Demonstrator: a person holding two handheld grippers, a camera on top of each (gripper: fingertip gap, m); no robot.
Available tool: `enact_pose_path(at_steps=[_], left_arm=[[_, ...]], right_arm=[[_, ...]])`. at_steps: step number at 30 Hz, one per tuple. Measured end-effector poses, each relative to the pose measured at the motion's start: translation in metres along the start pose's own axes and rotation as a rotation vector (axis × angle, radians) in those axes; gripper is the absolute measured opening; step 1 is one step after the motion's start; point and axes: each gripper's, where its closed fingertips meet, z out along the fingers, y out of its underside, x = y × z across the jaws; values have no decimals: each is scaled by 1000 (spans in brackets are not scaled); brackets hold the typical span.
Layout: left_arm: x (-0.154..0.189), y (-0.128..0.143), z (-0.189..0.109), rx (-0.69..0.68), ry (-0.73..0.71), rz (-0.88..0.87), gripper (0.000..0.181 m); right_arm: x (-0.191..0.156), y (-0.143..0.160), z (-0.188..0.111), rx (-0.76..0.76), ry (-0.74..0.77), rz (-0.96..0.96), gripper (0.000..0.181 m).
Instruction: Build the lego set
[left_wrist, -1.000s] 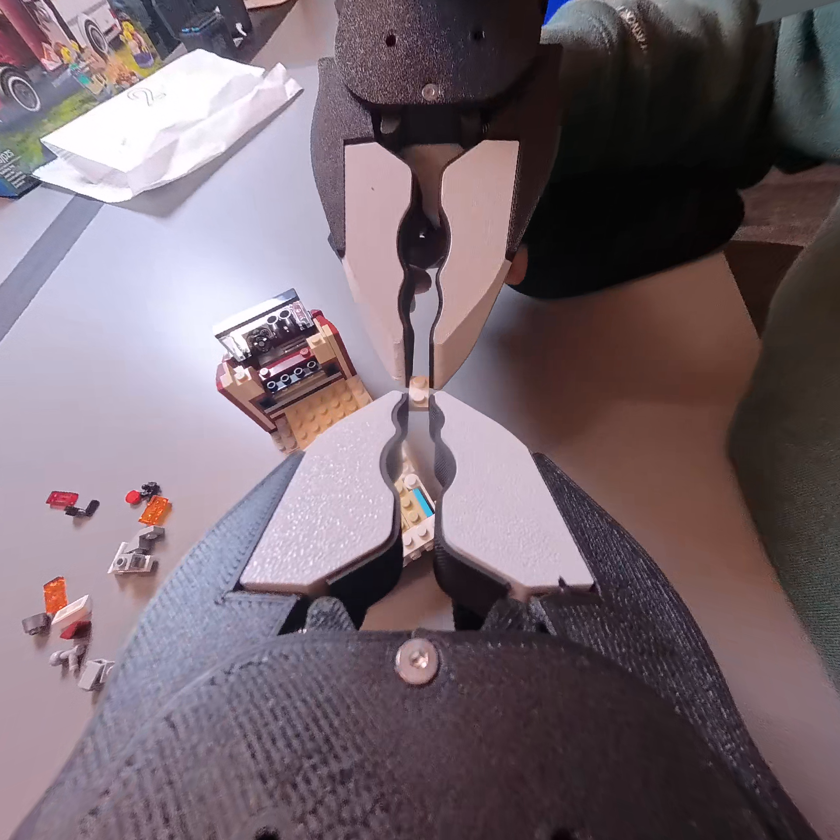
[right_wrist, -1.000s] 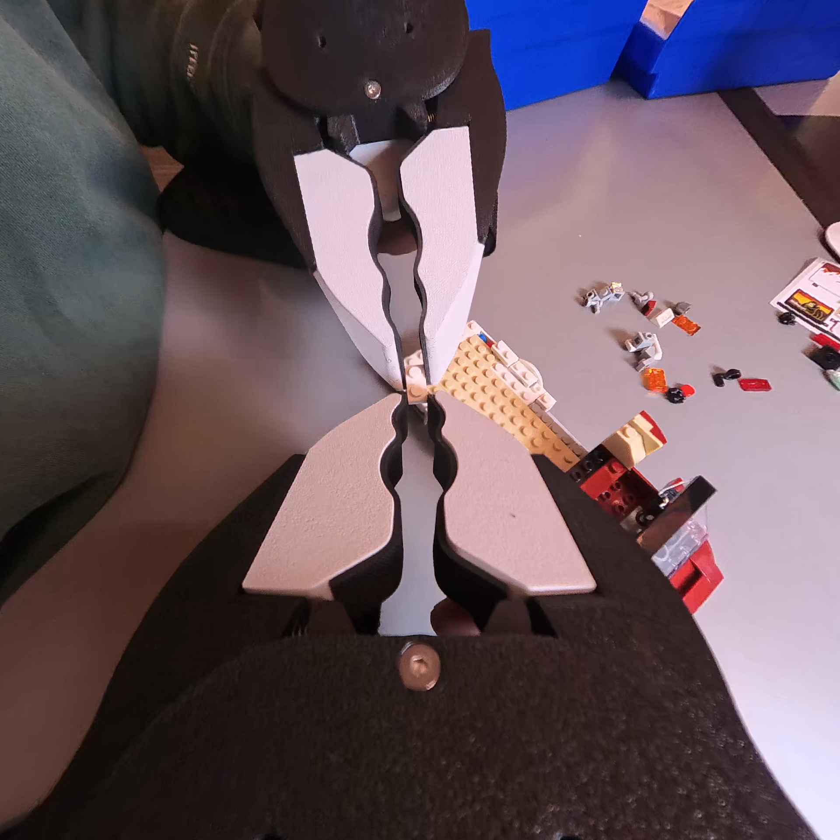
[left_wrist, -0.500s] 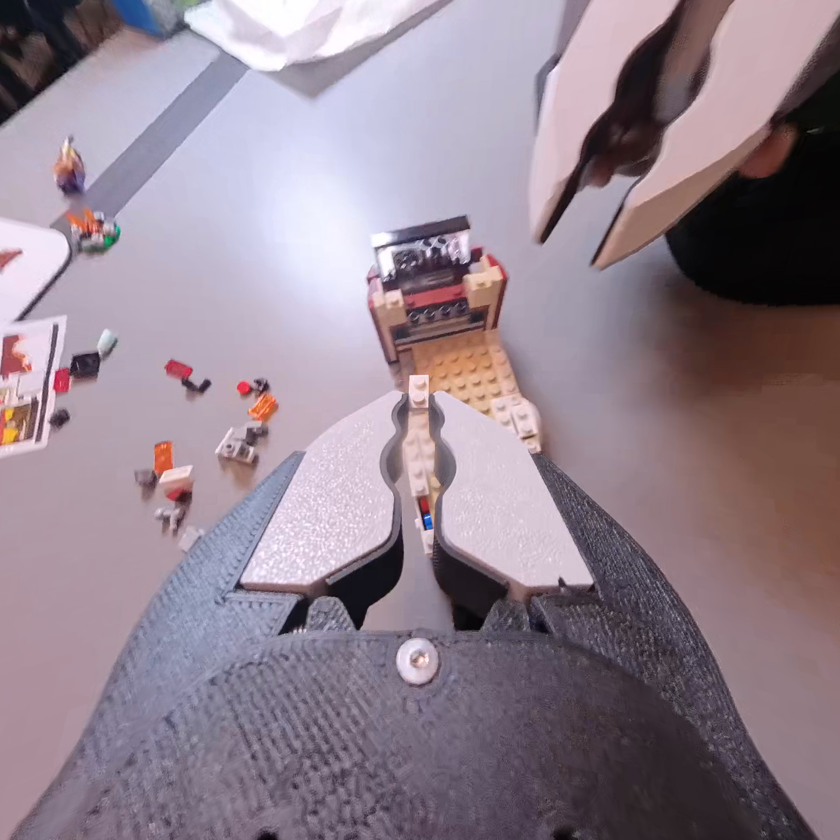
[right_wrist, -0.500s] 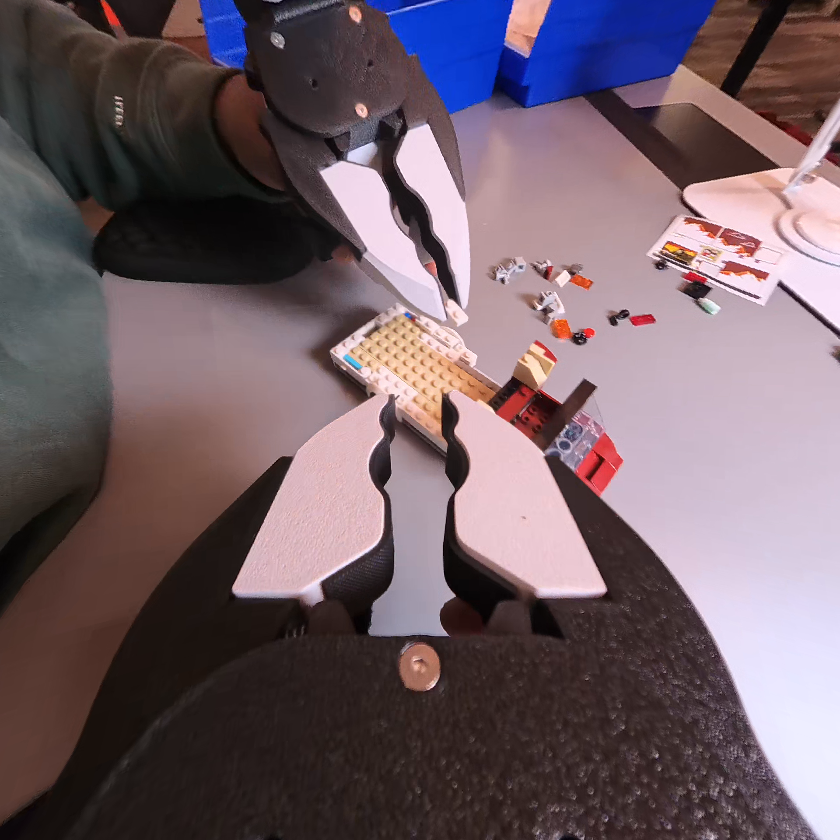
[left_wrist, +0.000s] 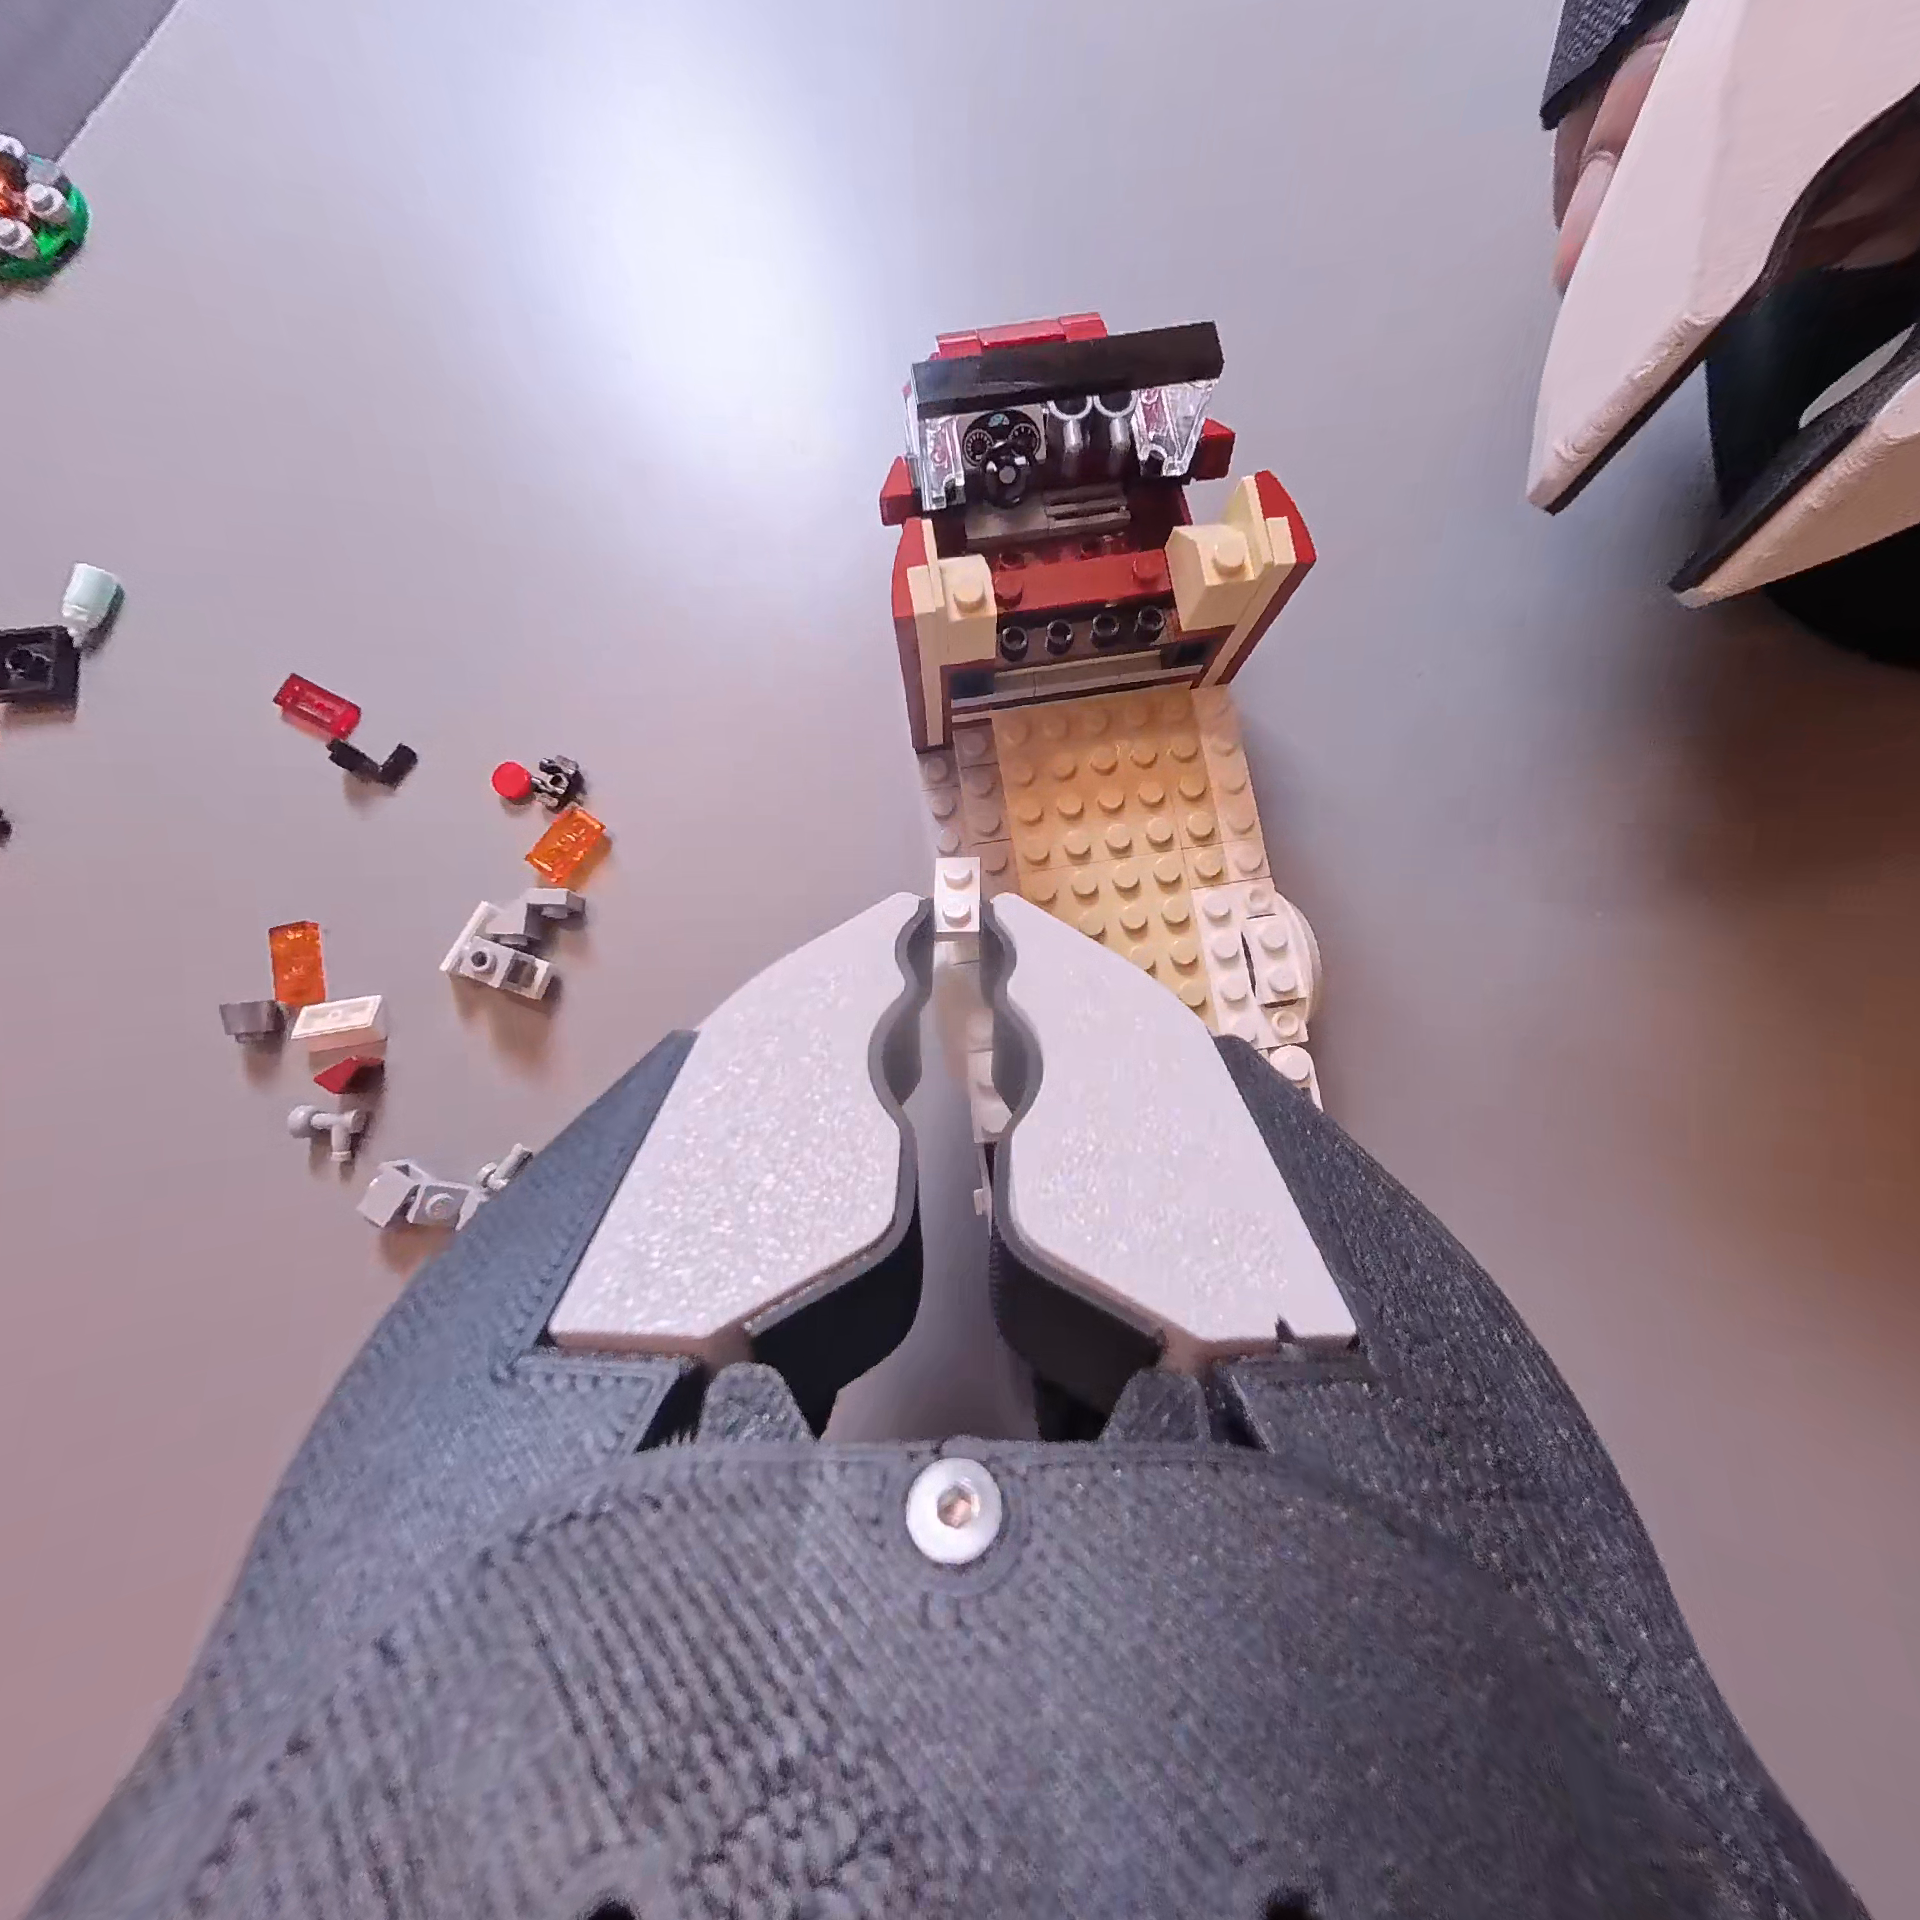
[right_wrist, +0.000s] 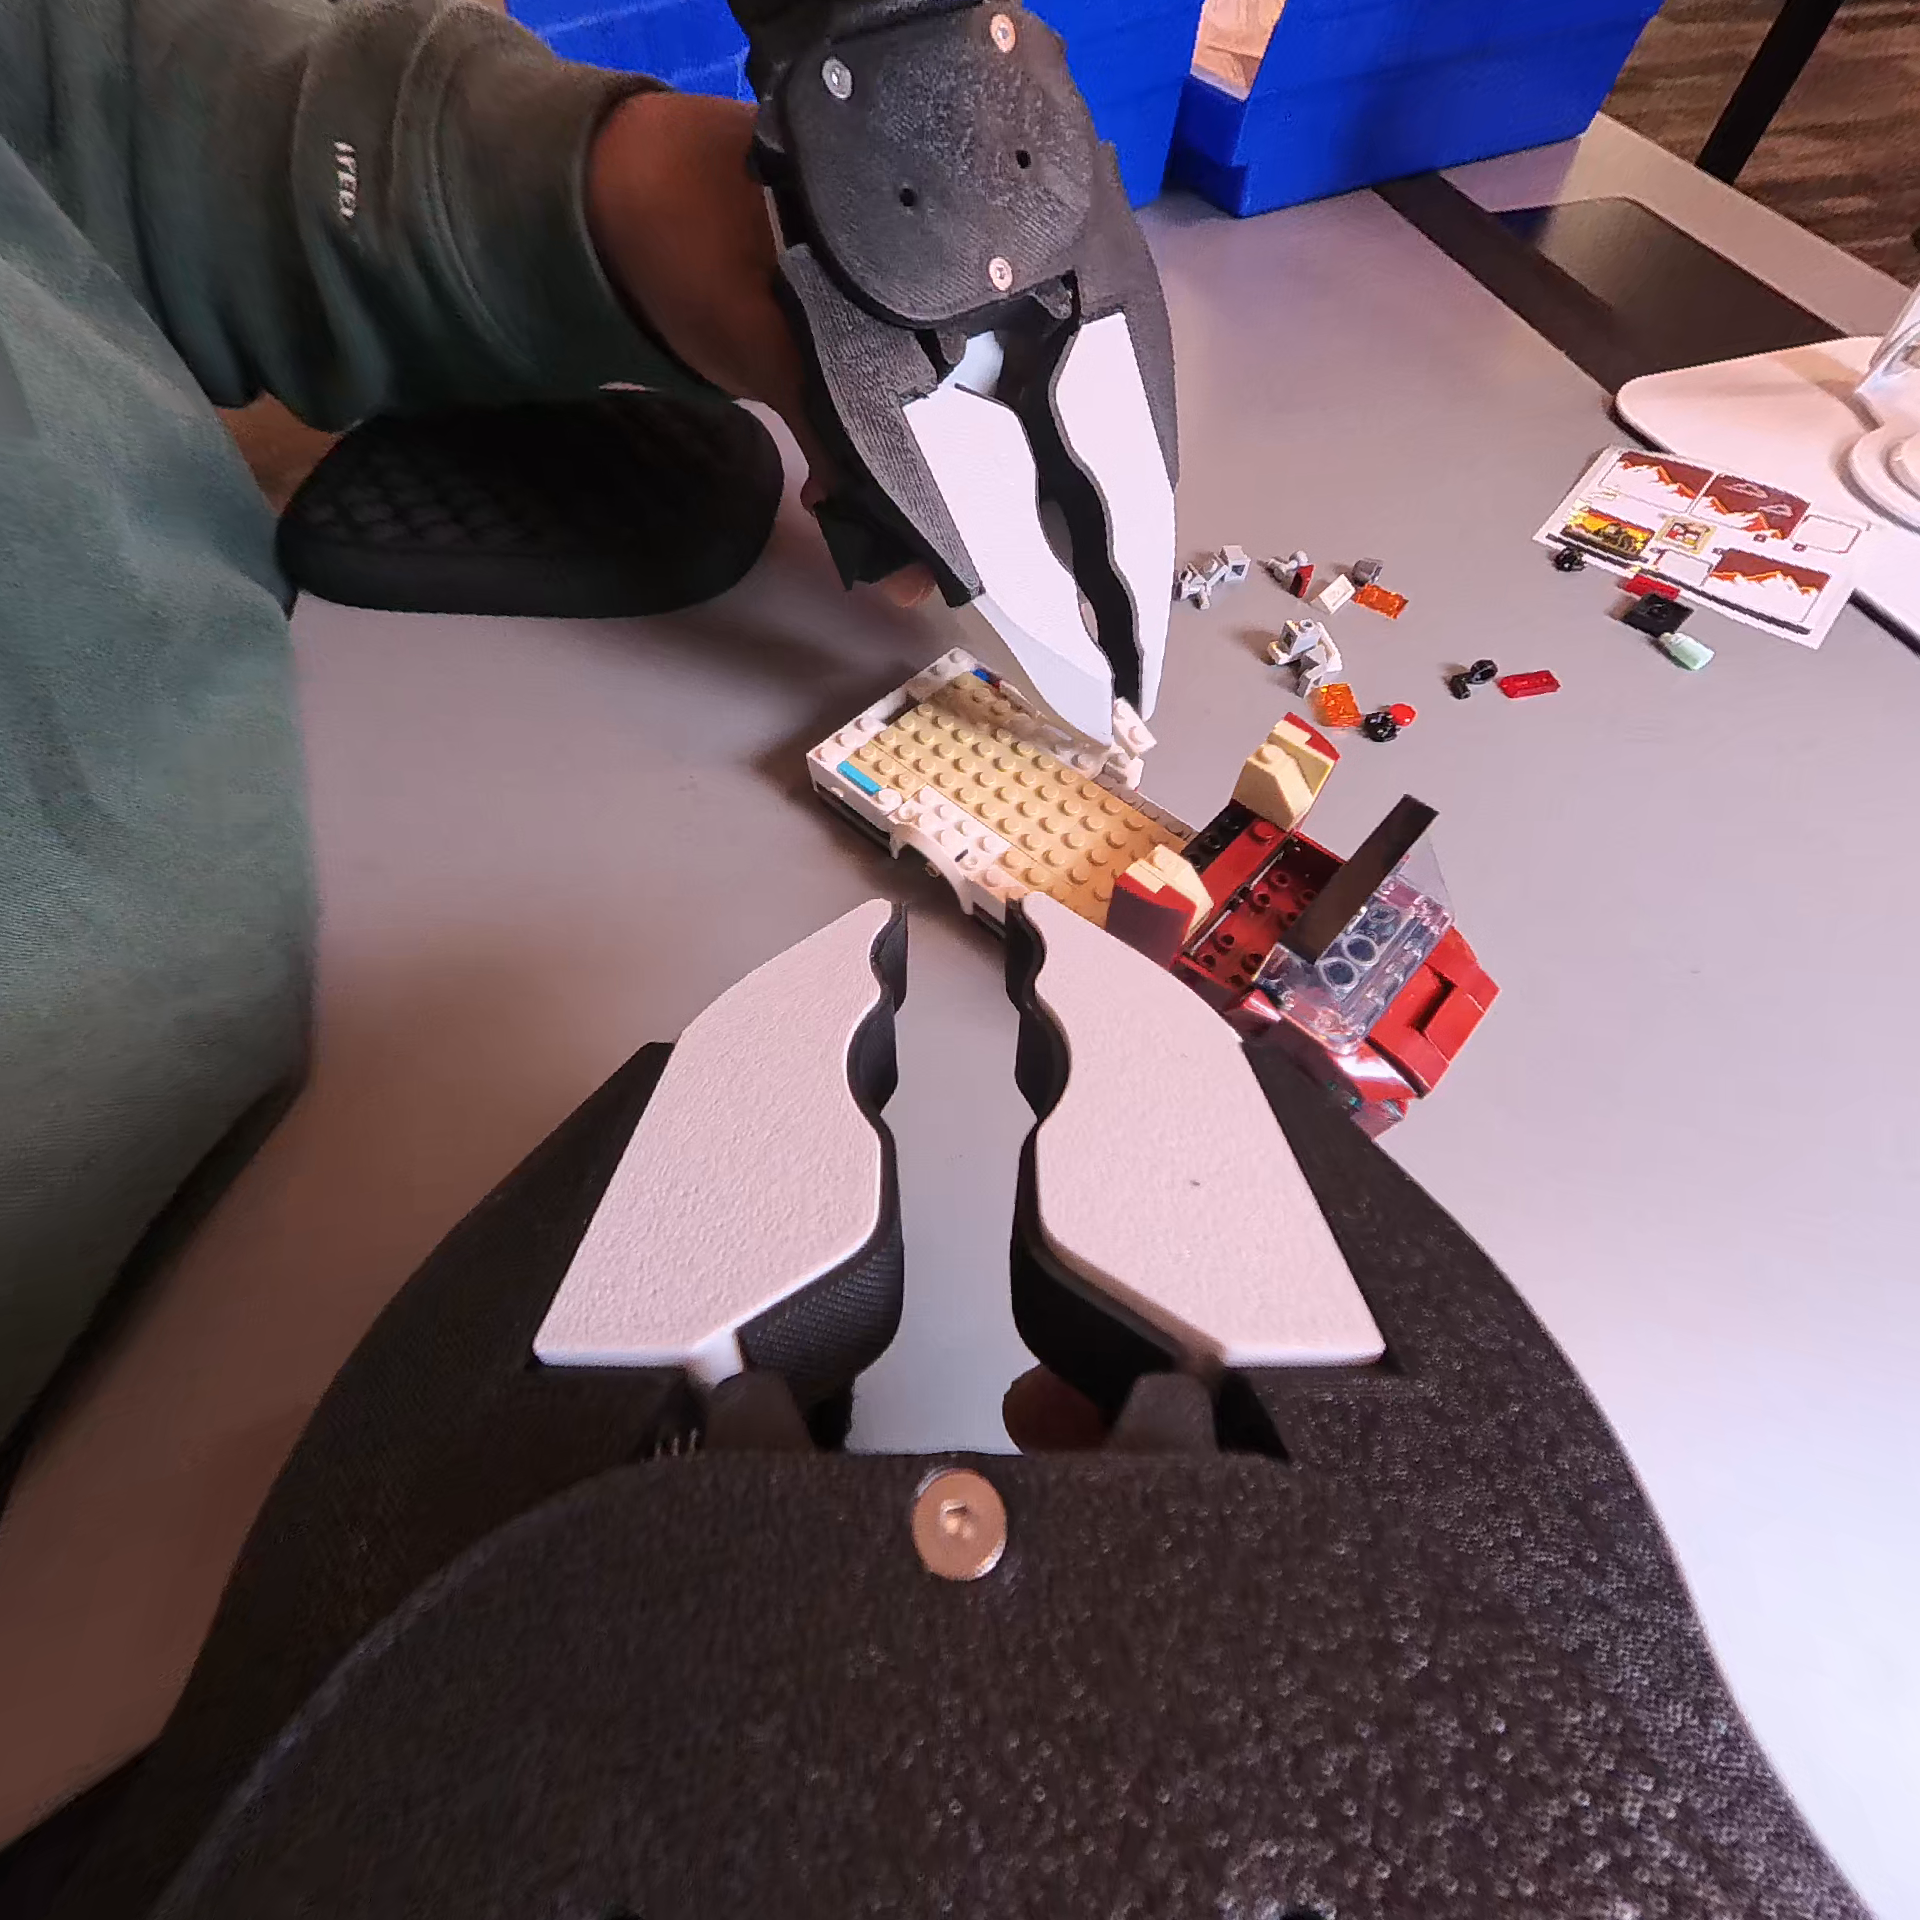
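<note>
A part-built lego truck (left_wrist: 1112, 748) with a dark red cab, a clear windscreen and a tan studded bed lies on the grey table; it also shows in the right wrist view (right_wrist: 1049, 821). My left gripper (left_wrist: 957, 920) is shut on a small white plate (left_wrist: 957, 894) and holds it at the near left edge of the bed; it shows in the right wrist view (right_wrist: 1127, 717) with the plate (right_wrist: 1132, 727) at its tips. My right gripper (right_wrist: 954, 914) is open and empty, raised just short of the truck's near side.
Several loose small pieces (left_wrist: 436, 914) lie left of the truck, among them orange, red and grey ones. A sticker sheet (right_wrist: 1704, 540) and a white base (right_wrist: 1766, 416) lie at the far right. Blue bins (right_wrist: 1351, 94) stand at the back. A black pad (right_wrist: 530, 509) lies under the sleeve. My hands' fingertips stand some 11 cm from each other.
The two grippers have drawn apart. My right gripper let go of the white plate, opened and pulled back. My left gripper kept the plate and carried it down to the truck bed's edge.
</note>
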Motion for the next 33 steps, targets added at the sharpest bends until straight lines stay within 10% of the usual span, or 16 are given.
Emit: enact_pose_path(at_steps=[33], left_arm=[[-1,6,2,-62,-34,5,8]], right_arm=[[-8,16,19,-93,212,206,29]])
